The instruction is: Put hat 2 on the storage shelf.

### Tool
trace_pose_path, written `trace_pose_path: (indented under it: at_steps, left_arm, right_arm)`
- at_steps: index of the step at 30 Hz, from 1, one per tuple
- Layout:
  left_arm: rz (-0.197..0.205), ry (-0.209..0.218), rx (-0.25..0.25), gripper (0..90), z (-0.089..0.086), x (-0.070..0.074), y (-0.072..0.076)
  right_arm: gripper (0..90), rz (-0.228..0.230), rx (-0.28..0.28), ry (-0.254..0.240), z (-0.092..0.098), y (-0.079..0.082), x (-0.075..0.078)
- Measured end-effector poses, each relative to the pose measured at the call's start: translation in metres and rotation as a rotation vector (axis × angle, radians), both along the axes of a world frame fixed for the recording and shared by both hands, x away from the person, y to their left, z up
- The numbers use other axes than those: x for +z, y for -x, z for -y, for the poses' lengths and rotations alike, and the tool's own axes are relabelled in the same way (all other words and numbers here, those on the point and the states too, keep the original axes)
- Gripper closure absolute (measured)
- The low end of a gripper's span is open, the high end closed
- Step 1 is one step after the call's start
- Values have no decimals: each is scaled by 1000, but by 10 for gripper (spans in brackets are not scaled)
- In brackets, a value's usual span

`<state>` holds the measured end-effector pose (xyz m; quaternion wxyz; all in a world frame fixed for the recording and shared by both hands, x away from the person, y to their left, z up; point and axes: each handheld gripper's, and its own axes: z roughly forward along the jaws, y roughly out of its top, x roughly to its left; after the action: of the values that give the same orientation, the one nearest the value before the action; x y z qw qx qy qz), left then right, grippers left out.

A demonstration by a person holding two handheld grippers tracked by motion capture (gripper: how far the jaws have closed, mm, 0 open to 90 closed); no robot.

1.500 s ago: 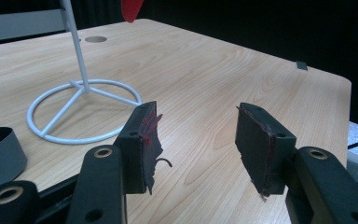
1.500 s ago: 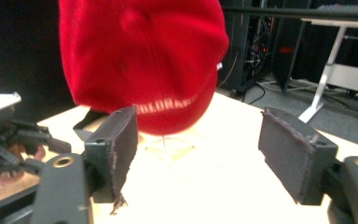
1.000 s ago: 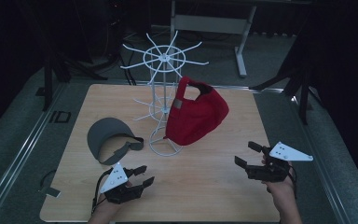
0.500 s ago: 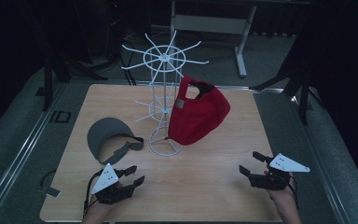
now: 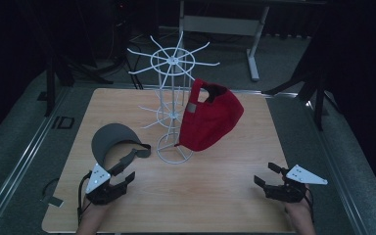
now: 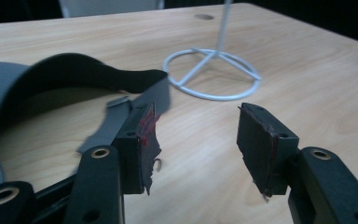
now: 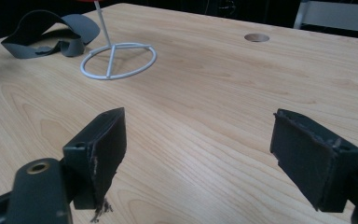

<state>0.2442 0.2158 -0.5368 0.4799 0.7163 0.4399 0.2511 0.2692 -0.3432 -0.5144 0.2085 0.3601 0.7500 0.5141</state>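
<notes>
Grey visor (image 5: 112,142) just ahead-left of left gripper (image 5: 120,177), near surface's left edge | strap end beside left pad | both grippers open, empty; right gripper (image 5: 269,176) well apart.

Grey visor (image 6: 37,88) cut off at left edge; strap end blurred

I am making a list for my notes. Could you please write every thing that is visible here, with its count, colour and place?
visor: one, grey, lying flat on the table's left part, just ahead of the left gripper.
cap: one, red, hanging on the wire rack, right of its pole.
wire rack: one, white, standing mid-table on a ring base, spokes at the top.
table: one, light wood, with a round hole seen in the right gripper view.
left gripper: one, black, jaws open, nothing between them, near the visor's strap.
right gripper: one, black, jaws open and empty, low over the table's right front.
</notes>
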Motion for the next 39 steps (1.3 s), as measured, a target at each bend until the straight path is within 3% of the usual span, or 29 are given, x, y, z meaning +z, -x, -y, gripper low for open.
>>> trace_pose_path:
  at_steps: [5, 15, 20, 27, 33, 39]
  left_arm:
    - [-37, -43, 29, 472, 10, -1, -21]
    - [-93, -75, 94, 466, 15, -2, -62]
    - [-143, -94, 132, 466, 16, -6, -78]
    - [-199, -166, 164, 466, 24, -16, -87]
    - [-223, -242, 144, 535, 29, -24, -87]
    - [-230, -237, 160, 632, 29, -25, -88]
  right_arm:
    - [182, 2, -3, 4, -1, 0, 0]
    - [182, 4, -21, 3, 3, 1, -1]
    - [183, 9, -25, -4, 5, 2, 1]
    - [183, 8, -21, 8, 2, 2, -1]
    - [183, 5, -25, 6, 3, 1, -1]
    - [183, 5, -28, 5, 3, 2, 0]
